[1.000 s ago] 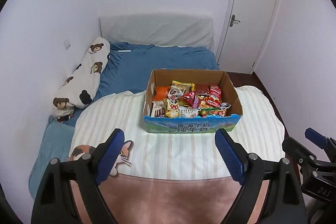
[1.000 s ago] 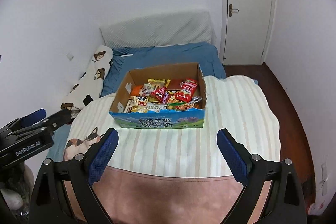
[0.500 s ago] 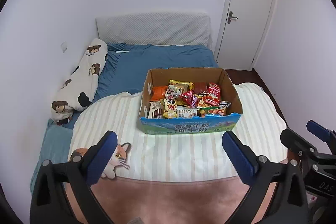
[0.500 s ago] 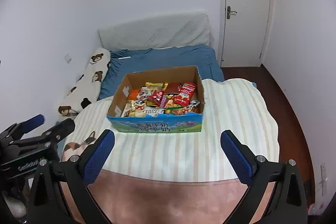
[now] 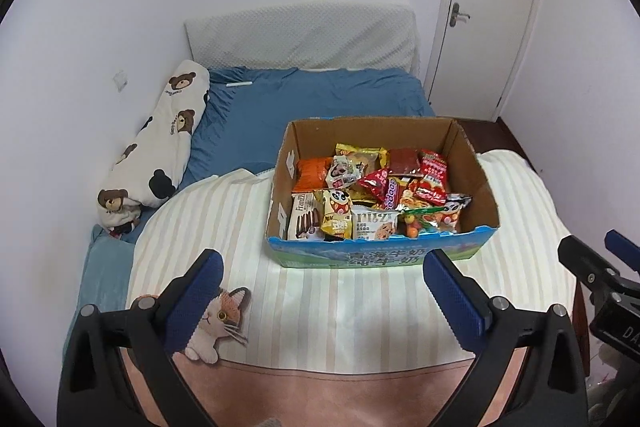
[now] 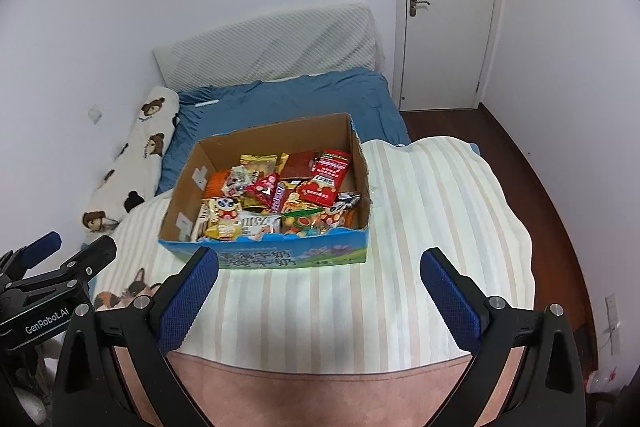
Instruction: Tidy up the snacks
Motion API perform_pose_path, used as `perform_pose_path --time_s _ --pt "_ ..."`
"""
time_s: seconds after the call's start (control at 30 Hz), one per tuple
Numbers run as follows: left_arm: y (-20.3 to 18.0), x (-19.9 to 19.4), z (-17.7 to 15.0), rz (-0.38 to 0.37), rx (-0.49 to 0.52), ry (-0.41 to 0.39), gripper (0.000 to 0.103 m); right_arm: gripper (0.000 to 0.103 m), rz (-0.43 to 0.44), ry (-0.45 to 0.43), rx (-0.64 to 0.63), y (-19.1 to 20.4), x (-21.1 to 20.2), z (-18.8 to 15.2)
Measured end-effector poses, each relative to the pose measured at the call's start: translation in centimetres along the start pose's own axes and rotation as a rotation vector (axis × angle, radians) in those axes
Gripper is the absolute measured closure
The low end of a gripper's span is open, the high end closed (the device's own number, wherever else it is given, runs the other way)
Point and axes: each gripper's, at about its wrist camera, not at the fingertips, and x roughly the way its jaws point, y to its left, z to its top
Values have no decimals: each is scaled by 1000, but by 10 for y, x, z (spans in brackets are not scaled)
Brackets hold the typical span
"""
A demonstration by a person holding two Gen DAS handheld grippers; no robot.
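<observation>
Both grippers have dropped closer to the bed point(image 5: 320, 107) since a second ago, their jaws spread wider, and the cardboard box point(image 5: 380, 257) of snacks point(image 5: 376, 187) now fills more of each view. That box sits on the striped blanket point(image 5: 320, 307), just beyond the fingertips and a little right of centre in the left wrist view, left of centre in the right wrist view point(image 6: 280, 259). Left gripper point(image 5: 320, 295) and right gripper point(image 6: 320, 291) both stand fully open, nothing between the blue pads point(image 5: 452, 299), neither touching box nor packets.
</observation>
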Motion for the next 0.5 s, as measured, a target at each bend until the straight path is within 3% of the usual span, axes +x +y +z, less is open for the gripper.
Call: perform_pose_path --time_s 0.5 --pt "-7 37 6 -9 19 69 0 0 -36 58 19 -4 42 8"
